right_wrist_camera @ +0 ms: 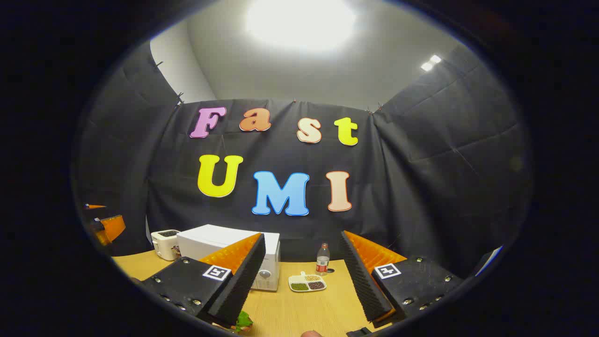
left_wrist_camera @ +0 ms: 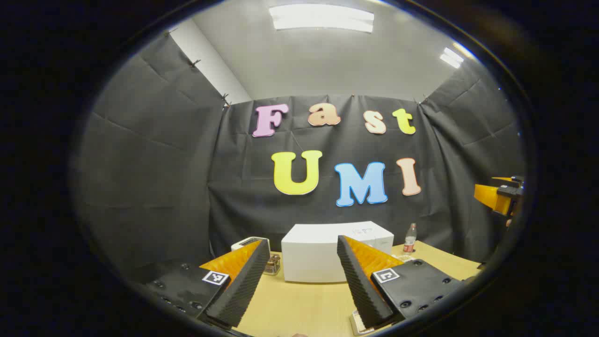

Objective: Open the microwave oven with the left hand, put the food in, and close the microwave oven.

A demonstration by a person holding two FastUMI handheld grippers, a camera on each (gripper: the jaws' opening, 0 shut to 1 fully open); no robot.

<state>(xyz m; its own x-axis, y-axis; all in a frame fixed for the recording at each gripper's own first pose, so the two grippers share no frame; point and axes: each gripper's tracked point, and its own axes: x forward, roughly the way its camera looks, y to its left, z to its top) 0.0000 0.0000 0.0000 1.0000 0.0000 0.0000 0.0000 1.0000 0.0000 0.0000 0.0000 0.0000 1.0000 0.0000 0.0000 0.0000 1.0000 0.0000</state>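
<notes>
Left gripper view: the left tool (left_wrist_camera: 299, 285) hangs with fingers apart over the tabletop (left_wrist_camera: 304, 304), facing the closed microwave oven (left_wrist_camera: 323, 252). The right tool (right_wrist_camera: 299, 290) is spread too, near a divided food tray (right_wrist_camera: 307, 282).

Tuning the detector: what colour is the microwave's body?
White microwave, clearest in the right gripper view, standing on the wooden table.

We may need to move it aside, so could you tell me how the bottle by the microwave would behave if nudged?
The bottle stands upright, tall and narrow, so it probably tips easily. Being round, it would likely roll once down. It looks like light plastic.
</notes>
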